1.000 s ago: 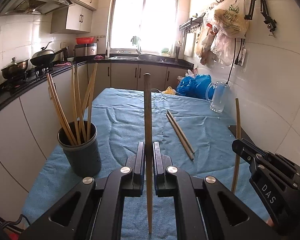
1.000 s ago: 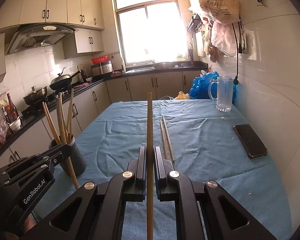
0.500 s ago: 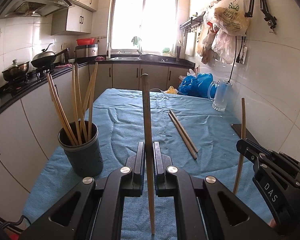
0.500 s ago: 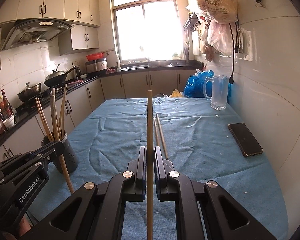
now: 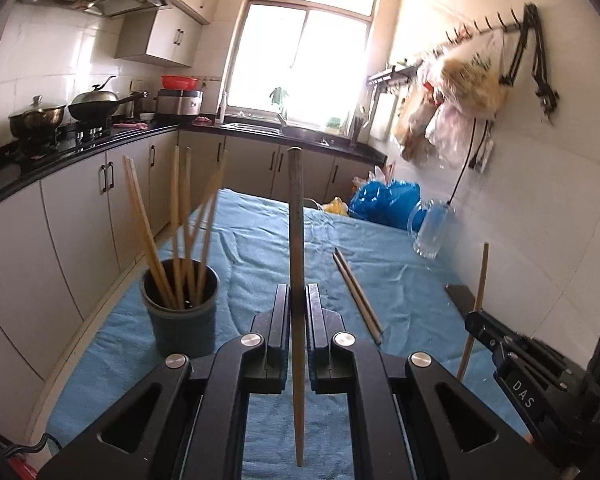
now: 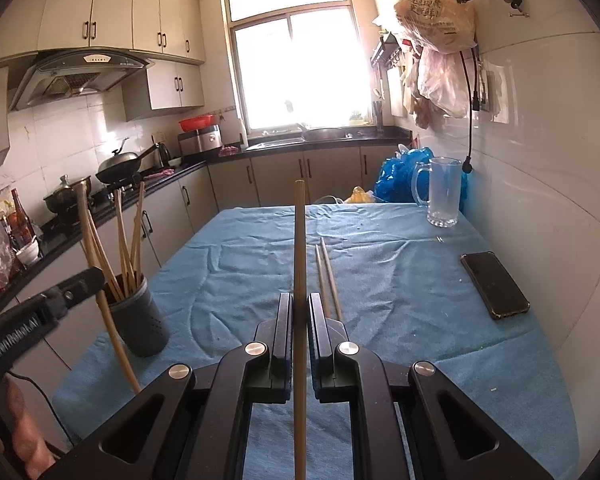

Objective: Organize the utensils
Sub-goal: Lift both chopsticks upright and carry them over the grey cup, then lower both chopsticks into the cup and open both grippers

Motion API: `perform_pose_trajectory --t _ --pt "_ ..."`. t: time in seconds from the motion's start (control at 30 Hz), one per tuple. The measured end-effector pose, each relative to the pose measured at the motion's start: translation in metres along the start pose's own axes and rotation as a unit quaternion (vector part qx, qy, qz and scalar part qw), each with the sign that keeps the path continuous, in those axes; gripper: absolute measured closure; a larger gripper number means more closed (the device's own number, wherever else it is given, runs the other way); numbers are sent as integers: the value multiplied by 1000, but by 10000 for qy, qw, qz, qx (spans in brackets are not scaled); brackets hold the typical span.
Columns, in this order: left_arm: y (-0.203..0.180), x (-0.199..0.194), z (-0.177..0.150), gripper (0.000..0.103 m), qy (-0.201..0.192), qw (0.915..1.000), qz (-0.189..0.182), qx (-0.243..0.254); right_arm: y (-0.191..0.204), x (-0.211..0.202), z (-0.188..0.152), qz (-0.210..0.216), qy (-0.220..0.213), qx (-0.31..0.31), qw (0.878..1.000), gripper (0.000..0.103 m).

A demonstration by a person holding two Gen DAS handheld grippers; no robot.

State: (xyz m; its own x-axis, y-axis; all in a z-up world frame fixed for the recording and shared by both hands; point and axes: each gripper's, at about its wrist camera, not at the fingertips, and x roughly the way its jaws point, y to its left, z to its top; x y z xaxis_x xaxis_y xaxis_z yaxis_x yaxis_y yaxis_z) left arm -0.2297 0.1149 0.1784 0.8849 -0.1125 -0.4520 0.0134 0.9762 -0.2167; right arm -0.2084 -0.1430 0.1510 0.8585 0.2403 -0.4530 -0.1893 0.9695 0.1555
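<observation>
My left gripper (image 5: 298, 294) is shut on a wooden chopstick (image 5: 296, 232) that stands almost upright between its jaws. To its left a dark grey holder (image 5: 182, 318) with several chopsticks sits on the blue cloth (image 5: 260, 248). My right gripper (image 6: 299, 304) is shut on a second chopstick (image 6: 299, 248), also upright. Two loose chopsticks (image 6: 326, 276) lie side by side on the cloth just beyond it, also seen as a loose pair (image 5: 356, 294) in the left wrist view. The left gripper (image 6: 90, 278) with its chopstick shows at the right view's left edge, close beside the holder (image 6: 140, 320).
A black phone (image 6: 494, 284) lies near the table's right edge by the tiled wall. A glass mug (image 6: 442, 192) and blue bags (image 6: 400, 174) stand at the far right end. Kitchen counters with pots (image 5: 40, 118) run along the left. Bags (image 6: 436, 24) hang on the wall.
My left gripper has shifted and risen a little with its chopstick, so the holder now sits nearer the middle of its view. The right gripper has kept still.
</observation>
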Motion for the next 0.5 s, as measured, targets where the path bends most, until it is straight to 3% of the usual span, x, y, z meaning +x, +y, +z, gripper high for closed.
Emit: perform_pose_trajectory --t 0.27,0.5 --pt "35 -33 32 96 -322 9991 -76 -283 20 7 27 576 -48 -66 9983 95" --pt "71 -39 77 96 -827 9952 377 -358 66 25 65 1315 -493 -136 9900 95"
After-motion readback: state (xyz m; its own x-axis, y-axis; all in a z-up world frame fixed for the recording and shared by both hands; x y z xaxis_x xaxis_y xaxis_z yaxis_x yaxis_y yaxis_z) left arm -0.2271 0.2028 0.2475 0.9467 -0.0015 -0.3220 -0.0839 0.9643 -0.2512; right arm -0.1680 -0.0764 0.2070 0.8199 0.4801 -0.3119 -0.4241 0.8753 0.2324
